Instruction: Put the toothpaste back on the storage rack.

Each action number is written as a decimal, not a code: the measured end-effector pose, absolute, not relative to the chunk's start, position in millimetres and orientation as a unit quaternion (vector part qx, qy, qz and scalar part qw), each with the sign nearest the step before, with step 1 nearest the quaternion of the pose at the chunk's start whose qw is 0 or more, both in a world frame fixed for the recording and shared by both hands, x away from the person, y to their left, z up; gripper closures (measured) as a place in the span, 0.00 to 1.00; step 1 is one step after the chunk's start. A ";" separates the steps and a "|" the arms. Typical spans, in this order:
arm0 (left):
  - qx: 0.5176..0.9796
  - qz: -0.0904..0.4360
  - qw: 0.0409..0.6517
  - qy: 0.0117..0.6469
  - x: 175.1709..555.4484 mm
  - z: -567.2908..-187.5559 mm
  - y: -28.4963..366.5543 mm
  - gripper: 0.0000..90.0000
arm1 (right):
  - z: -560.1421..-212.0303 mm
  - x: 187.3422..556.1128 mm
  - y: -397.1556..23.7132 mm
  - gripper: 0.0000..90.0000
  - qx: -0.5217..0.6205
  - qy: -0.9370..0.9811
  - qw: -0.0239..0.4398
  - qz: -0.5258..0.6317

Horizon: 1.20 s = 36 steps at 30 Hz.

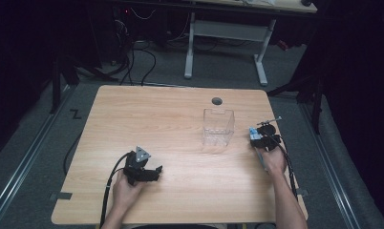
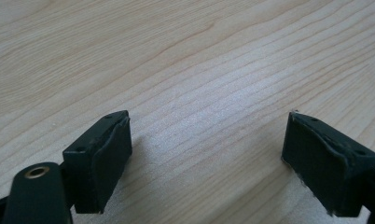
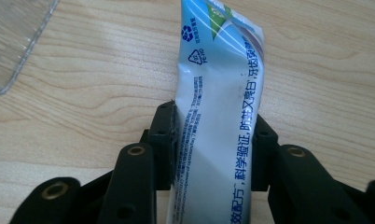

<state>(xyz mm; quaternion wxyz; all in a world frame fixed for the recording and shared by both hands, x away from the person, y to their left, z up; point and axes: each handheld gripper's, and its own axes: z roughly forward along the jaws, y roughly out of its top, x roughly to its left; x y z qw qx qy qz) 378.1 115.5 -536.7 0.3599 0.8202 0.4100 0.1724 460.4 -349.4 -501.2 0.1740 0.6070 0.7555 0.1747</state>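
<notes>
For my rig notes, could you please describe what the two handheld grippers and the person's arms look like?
Both grippers are black. The left gripper carries a grey three-cornered plate on top and trails a black cable; its blocky pads have screw holes. The right gripper has brass-ringed holes in its linkage and a black cable too. The forearms are bare, with no sleeves in view.

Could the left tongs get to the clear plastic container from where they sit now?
Probably yes. The left tongs rest open on the table, holding nothing, and bare wood lies between them and the clear container. The right tongs, clamped on a toothpaste tube, sit on the container's far side.
</notes>
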 end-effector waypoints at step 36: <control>0.820 0.172 0.360 0.409 378.3 -536.7 115.8 0.18 | -466.6 427.2 -347.3 0.78 0.562 0.769 0.157 0.261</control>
